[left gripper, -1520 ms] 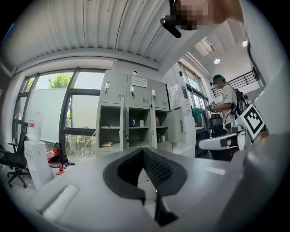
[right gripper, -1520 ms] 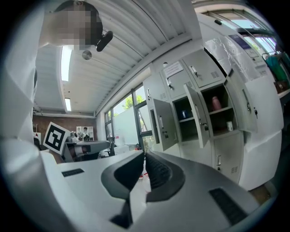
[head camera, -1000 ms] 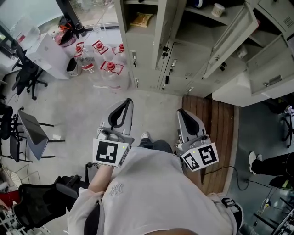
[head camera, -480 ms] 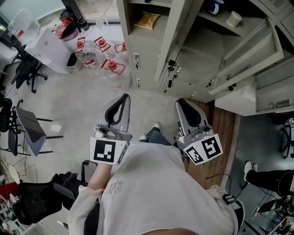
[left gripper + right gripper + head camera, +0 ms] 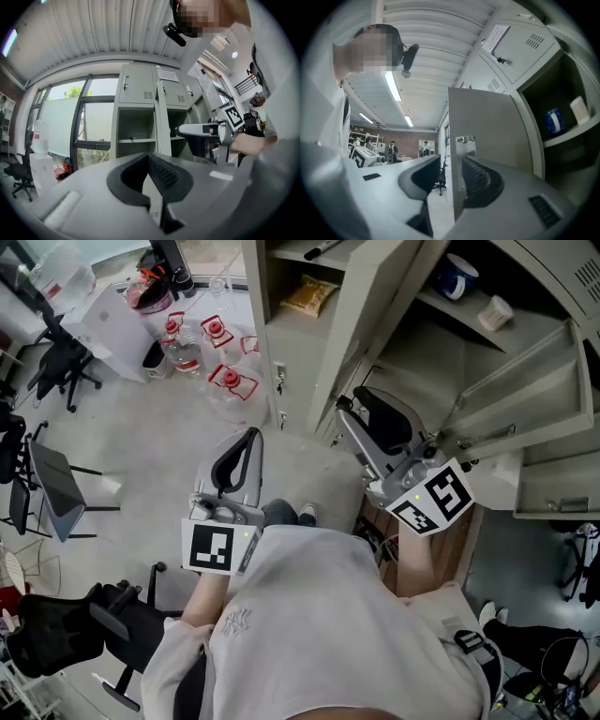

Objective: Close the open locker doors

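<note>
An open locker door [image 5: 487,126] is straddled at its edge by the right gripper [image 5: 449,165], jaws just opened, while the left gripper [image 5: 149,161] is clenched empty.

An interlocked "NY" emblem [image 5: 232,622] sits on the back of the person's light shirt [image 5: 309,643]. A paper sheet [image 5: 495,37] stuck on an upper locker door [image 5: 524,49] carries print too small to read. The snack bag [image 5: 312,294] on a shelf is likewise illegible.
</note>
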The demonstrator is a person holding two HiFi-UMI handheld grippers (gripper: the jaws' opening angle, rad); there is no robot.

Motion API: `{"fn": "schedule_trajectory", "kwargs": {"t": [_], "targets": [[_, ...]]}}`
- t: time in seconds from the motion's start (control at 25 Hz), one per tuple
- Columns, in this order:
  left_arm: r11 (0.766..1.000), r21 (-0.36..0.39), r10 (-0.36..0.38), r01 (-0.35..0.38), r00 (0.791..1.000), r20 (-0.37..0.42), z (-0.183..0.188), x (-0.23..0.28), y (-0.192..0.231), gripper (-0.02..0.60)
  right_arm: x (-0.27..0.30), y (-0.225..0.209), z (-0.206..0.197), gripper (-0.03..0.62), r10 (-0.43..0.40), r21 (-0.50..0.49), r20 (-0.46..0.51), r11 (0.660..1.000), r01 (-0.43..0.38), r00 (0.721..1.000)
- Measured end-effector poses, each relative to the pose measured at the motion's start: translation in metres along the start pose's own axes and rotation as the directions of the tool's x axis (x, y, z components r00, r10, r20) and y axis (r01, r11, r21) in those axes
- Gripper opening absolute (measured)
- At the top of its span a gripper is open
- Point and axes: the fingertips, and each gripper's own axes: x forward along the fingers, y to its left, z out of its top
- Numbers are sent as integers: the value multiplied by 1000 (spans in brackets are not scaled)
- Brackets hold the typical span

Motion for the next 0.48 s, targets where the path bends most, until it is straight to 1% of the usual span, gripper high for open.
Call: {"fn": "schedule_trajectory", "kwargs": {"t": [0.12,0.28,0.4,0.48], "targets": [[1000,11,25,-25,999,-30,-6,0,6,2,11,-11,-3,110,27,15,-4,1000,-27,1000],[999,2,46,-46,999,13,0,6,23,2,23,-16,-10,112,54,47,-4,997,-54,999],[999,-6,44,-44,999,-15,-6,12,38,2,40,-12,-13,112,79,52,-6,996,-79,997],[999,-4,38,-38,999,-15,-6,18,48,2,53,-11,-15,112,83,40,-15,996,-83,996]]}}
